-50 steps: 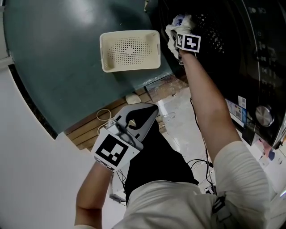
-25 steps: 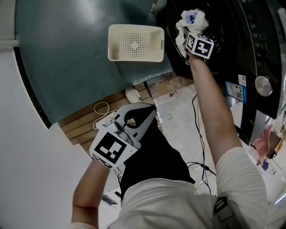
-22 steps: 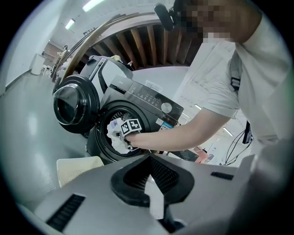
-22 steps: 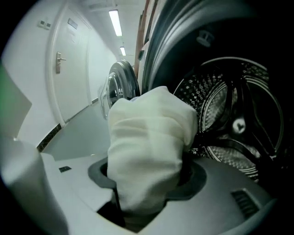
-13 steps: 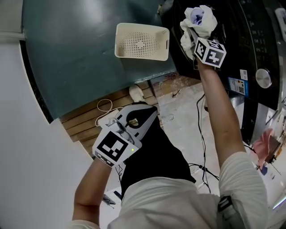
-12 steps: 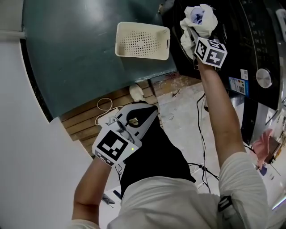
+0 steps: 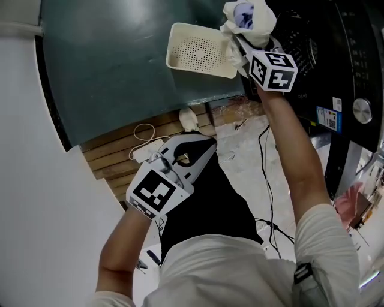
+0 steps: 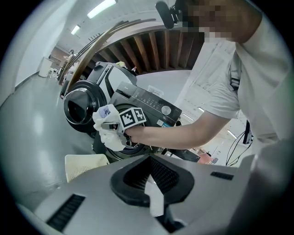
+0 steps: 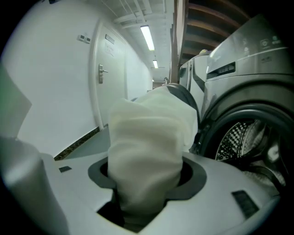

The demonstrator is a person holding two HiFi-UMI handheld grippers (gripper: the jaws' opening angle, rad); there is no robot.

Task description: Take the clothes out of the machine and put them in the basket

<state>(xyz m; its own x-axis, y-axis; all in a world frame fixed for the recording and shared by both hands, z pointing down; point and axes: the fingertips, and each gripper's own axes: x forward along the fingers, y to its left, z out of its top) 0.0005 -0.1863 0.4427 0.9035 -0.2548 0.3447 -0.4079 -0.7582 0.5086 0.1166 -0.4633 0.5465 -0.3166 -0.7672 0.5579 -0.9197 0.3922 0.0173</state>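
Observation:
My right gripper (image 7: 243, 41) is shut on a bunched white cloth with a blue print (image 7: 249, 17). It holds the cloth just outside the dark washing machine's opening (image 7: 312, 42), beside the right rim of the cream perforated basket (image 7: 180, 57). In the right gripper view the cloth (image 9: 147, 142) fills the jaws and hides the fingertips; the steel drum (image 9: 243, 137) shows at the right with more laundry inside. My left gripper (image 7: 207, 144) hangs low near the person's body, shut with nothing in it. From its view I see the cloth (image 8: 104, 126) and the basket (image 8: 80, 165).
The basket stands on a teal floor area (image 7: 108, 72). Wooden slats, a white power strip (image 7: 147, 153) and loose cables (image 7: 267, 174) lie on the floor between the basket and the person. A white wall (image 7: 36, 180) runs along the left.
The right gripper has drawn the cloth out of the machine opening and carried it left, up to the basket's edge. The left gripper has drifted only slightly.

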